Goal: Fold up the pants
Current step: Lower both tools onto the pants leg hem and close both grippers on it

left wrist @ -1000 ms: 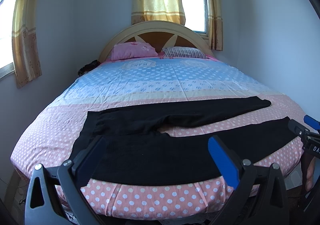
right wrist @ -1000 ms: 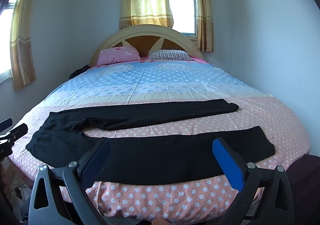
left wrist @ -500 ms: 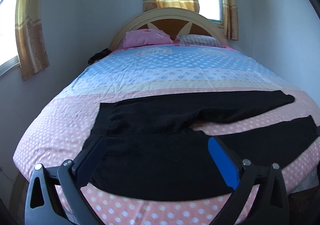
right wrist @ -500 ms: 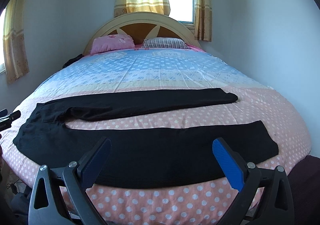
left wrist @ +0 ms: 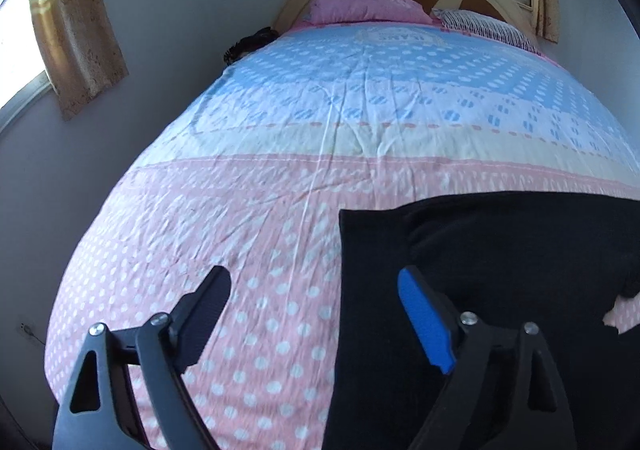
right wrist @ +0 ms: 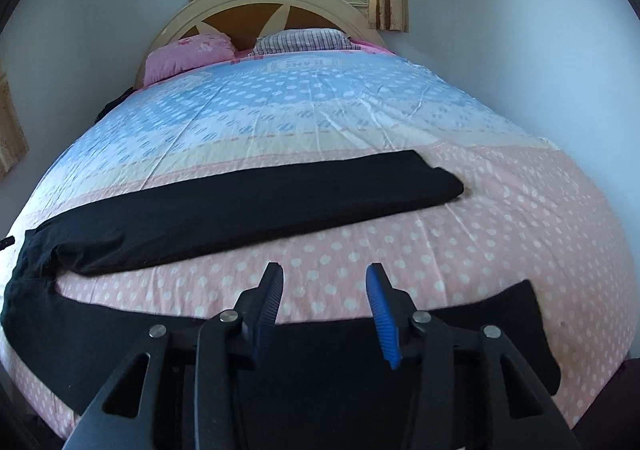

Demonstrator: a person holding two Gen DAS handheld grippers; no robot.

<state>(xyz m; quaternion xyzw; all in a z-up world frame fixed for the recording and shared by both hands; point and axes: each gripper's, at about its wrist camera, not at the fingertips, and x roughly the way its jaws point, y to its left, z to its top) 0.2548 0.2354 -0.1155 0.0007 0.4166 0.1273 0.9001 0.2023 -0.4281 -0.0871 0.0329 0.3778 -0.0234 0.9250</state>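
Black knit pants (right wrist: 256,206) lie spread on the polka-dot bed (right wrist: 500,218), legs apart. Step: reaching in to grasp. Left tool (left wrist: 316,314) wide, closing, waistband edge at 3 o'clock; right tool (right wrist: 322,302) half-shut, closing over near leg — neither grips yet. Next: pinch, fold over.

Left gripper (left wrist: 316,290) closing, empty, over pants (left wrist: 500,270) waist edge.

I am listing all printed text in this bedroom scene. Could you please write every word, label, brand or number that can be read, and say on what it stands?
One printed word in a label-shaped frame on the blue part of the bedsheet, near the pillows: it appears upside down from both cameras and is too blurred to read with certainty.
Nothing readable shows on the black pants, the curtains or either gripper.
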